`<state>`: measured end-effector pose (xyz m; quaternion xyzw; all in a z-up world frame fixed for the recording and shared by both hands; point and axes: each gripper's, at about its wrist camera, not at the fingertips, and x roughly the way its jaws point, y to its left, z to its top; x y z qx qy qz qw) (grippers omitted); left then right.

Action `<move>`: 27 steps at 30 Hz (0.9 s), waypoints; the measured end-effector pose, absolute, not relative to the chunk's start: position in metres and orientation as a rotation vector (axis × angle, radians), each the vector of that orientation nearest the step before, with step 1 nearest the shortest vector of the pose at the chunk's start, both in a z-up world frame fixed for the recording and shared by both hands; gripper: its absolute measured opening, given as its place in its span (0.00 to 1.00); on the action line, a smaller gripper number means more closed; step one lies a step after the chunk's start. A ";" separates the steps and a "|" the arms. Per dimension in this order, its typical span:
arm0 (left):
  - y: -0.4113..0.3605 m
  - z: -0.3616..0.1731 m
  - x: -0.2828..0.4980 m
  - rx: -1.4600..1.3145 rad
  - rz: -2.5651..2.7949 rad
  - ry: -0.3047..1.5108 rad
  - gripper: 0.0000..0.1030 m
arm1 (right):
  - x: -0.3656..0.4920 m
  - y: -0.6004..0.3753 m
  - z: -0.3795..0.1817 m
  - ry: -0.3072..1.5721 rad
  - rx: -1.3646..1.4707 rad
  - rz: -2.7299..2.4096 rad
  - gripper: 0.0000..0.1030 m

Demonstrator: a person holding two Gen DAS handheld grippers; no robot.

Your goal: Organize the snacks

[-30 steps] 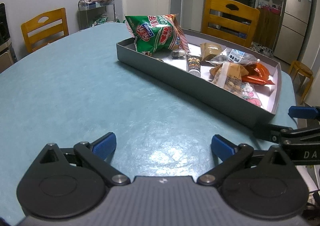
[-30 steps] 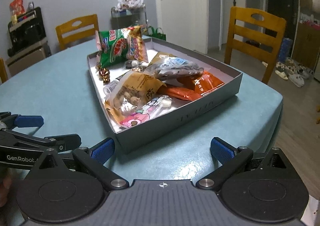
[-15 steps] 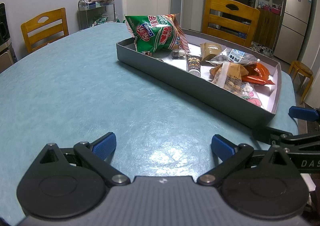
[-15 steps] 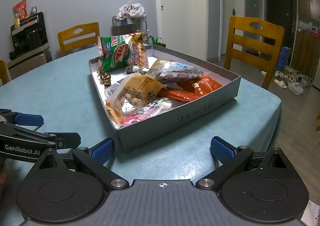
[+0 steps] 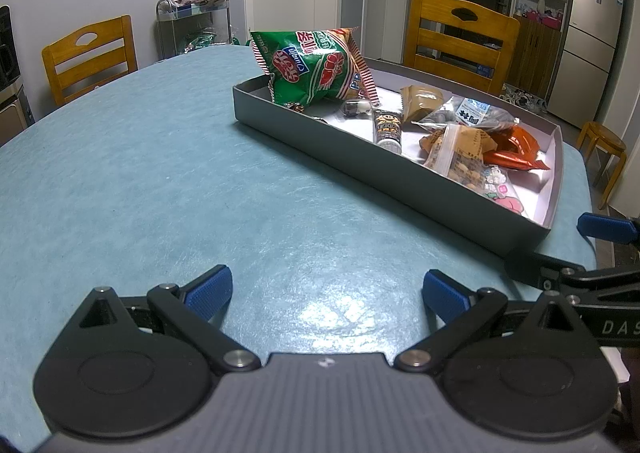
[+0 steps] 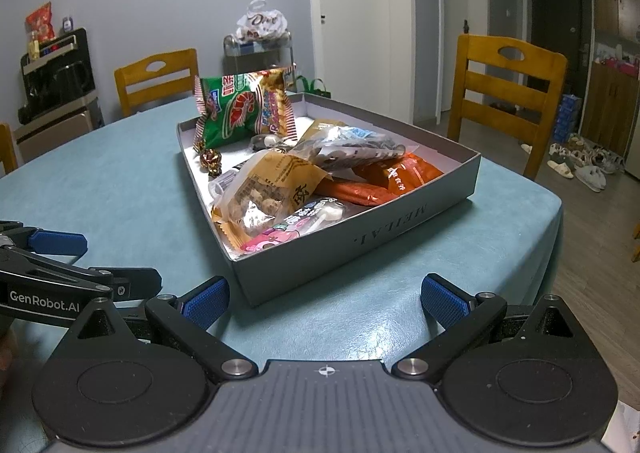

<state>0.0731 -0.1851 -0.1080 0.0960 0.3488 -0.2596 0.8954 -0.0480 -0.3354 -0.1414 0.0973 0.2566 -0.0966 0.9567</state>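
left hand-held gripper (image 5: 327, 289): spread wide, empty | right hand-held gripper (image 6: 325, 295): spread wide, empty

Desk (image 5: 140, 181) left of the grey tray (image 5: 400, 177): broad bare teal surface, open for passage. Tray wall forms a low barrier along the near side. Inside it, the tall green chip bag (image 5: 316, 67) blocks the far corner; brown nut bag (image 6: 272, 189) and orange packets (image 6: 396, 177) crowd the near end. White floor shows between them. Wooden chair (image 6: 504, 93) stands beyond the far edge.

The grey box (image 5: 384, 157) wall hides the snacks' lower parts; the fridge (image 5: 592, 33) is edge-cropped
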 end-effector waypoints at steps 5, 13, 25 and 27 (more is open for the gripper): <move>-0.185 -0.108 0.073 0.199 -0.538 0.723 0.99 | -0.048 -0.335 -0.142 0.520 0.197 -0.196 1.00; -0.185 -0.108 0.073 0.199 -0.538 0.723 0.99 | -0.049 -0.334 -0.142 0.514 0.193 -0.196 1.00; -0.185 -0.108 0.073 0.199 -0.538 0.723 0.99 | -0.049 -0.334 -0.143 0.510 0.184 -0.195 1.00; -0.185 -0.108 0.073 0.199 -0.538 0.723 0.99 | -0.049 -0.334 -0.144 0.509 0.182 -0.194 1.00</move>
